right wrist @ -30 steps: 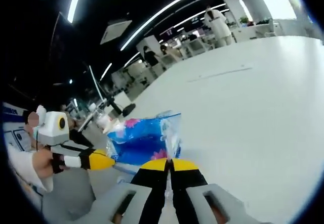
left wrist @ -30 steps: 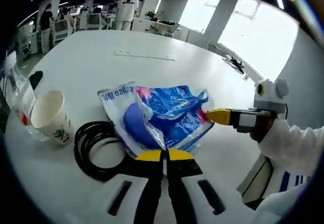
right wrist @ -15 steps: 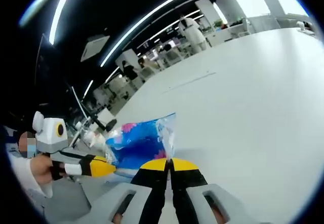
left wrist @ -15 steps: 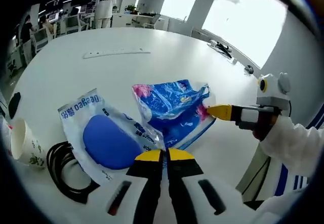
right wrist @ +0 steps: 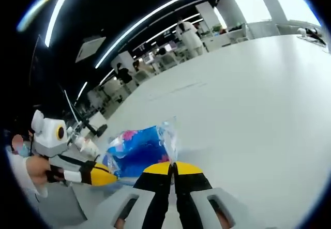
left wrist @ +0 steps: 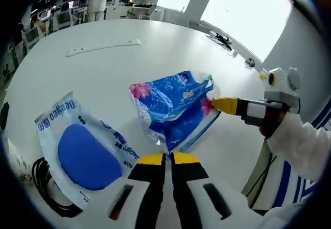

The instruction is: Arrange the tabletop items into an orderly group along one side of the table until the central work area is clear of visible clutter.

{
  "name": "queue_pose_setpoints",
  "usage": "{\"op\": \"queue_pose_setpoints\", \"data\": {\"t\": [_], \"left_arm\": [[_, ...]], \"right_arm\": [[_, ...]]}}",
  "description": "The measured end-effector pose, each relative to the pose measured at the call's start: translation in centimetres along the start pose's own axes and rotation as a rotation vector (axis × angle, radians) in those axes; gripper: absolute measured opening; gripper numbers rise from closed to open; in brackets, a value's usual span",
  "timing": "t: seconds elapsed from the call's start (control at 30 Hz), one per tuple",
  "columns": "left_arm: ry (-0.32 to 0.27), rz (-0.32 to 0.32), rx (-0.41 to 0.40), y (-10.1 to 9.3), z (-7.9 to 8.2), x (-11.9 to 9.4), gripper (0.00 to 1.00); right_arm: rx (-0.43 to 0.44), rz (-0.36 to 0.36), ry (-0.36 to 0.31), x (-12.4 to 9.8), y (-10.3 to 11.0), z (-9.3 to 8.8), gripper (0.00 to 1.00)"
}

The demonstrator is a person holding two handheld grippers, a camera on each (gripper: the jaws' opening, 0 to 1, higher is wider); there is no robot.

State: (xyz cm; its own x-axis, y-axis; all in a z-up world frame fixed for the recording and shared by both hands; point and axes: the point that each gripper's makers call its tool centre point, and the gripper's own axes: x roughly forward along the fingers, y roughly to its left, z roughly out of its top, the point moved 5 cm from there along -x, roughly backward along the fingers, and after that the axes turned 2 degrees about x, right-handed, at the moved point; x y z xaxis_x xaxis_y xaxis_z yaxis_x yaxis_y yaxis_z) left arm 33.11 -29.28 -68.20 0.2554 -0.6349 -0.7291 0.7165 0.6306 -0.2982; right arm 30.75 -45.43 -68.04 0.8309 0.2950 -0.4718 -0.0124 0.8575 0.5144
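Both grippers are clamped on the crinkled blue printed plastic bag (left wrist: pixel 176 107): the left gripper (left wrist: pixel 165 158) at its near corner, the right gripper (left wrist: pixel 220 105) at three o'clock. Since a second ago the bag has lifted off the white pouch with the blue oval (left wrist: pixel 83 149), now exposed at eight o'clock. Beyond lies the white table (left wrist: pixel 103 69); one item looks ready to be moved aside.
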Motion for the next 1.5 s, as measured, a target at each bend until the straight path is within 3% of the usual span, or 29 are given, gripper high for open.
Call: {"op": "queue_pose_setpoints", "data": {"t": [0.13,0.3,0.5,0.83,1.07,1.27,1.5], "left_arm": [[0.027,0.001,0.022,0.2,0.0,0.8,0.0],[0.054,-0.01,-0.023,0.6,-0.1,1.9,0.02],[0.074,0.001,0.017,1.1,0.1,2.7,0.04],[0.089,0.013,0.0,2.3,-0.4,3.5,0.08],[0.075,0.014,-0.01,2.6,-0.5,3.7,0.12],[0.044,0.021,-0.016,2.8,-0.1,3.6,0.12],[-0.017,0.016,0.045,2.8,0.7,2.4,0.15]], "right_arm": [[-0.002,-0.009,0.0,0.1,-0.6,0.2,0.0],[0.015,-0.023,0.002,0.6,-1.3,0.0,0.0],[0.007,-0.034,0.023,1.2,-1.7,-0.5,0.0],[-0.035,-0.033,0.053,2.5,-1.8,-1.1,0.0],[-0.047,-0.063,0.072,2.6,-2.3,-1.8,0.0],[0.005,-0.1,0.054,2.6,-2.9,-2.7,0.0],[0.01,-0.101,0.026,2.7,-2.9,-2.8,0.05]]}}
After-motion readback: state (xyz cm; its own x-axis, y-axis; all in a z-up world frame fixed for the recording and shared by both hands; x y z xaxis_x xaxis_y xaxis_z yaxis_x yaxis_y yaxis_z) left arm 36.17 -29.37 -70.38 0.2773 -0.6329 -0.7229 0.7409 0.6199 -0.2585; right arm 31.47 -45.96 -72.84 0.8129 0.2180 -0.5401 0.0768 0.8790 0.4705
